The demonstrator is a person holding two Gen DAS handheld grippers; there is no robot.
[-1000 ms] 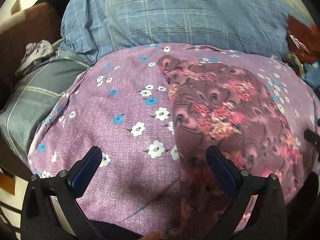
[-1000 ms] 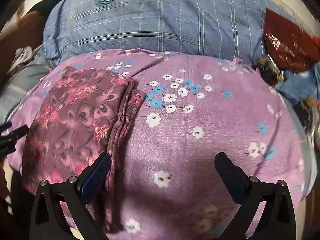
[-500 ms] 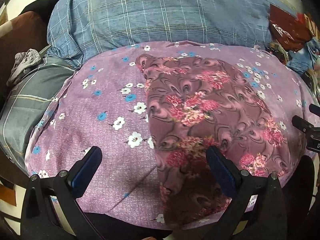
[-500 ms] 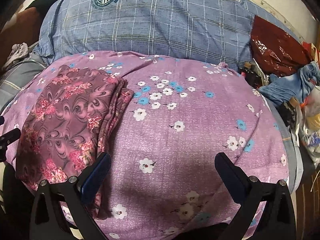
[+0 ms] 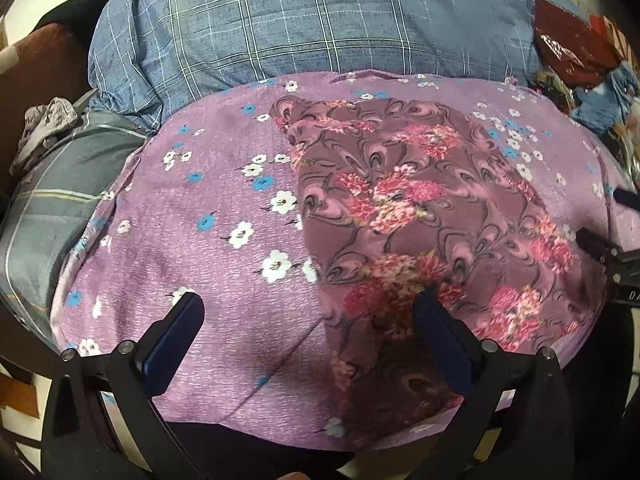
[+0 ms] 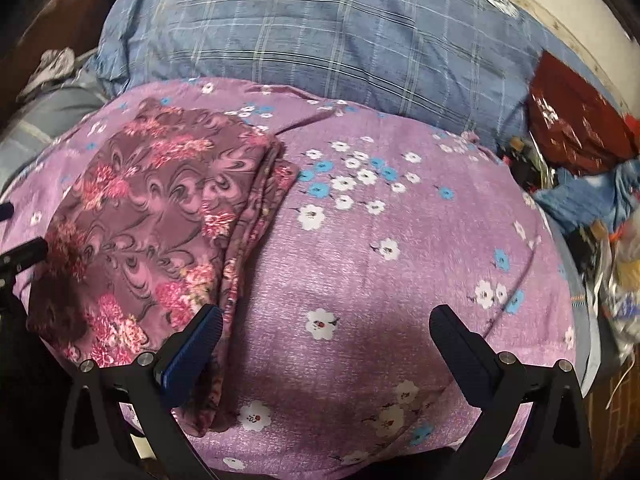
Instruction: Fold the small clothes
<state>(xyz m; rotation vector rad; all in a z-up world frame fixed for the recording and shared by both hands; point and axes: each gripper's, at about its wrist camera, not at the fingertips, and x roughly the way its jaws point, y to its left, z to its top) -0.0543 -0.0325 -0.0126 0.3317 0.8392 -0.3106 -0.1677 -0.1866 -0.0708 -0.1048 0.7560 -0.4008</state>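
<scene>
A folded maroon cloth with pink flowers (image 5: pixel 420 216) lies flat on a purple flowered pillow (image 5: pixel 208 272). In the right wrist view the cloth (image 6: pixel 152 220) lies at the left of the pillow (image 6: pixel 380 280), with its layered fold edge facing right. My left gripper (image 5: pixel 308 316) is open and empty, above the cloth's near left edge. My right gripper (image 6: pixel 326 330) is open and empty, over bare pillow just right of the cloth. The right gripper's tips (image 5: pixel 600 240) show at the left view's right edge.
A blue checked pillow (image 5: pixel 304 28) lies behind the purple one. A grey striped pillow (image 5: pixel 52 200) with a crumpled grey cloth (image 5: pixel 44 128) is at the left. A dark red bag (image 6: pixel 576 120) and blue clothes (image 6: pixel 592 196) clutter the right side.
Both grippers have pulled back from the cloth and stayed open. The cloth lies where it was, now seen whole in both views.
</scene>
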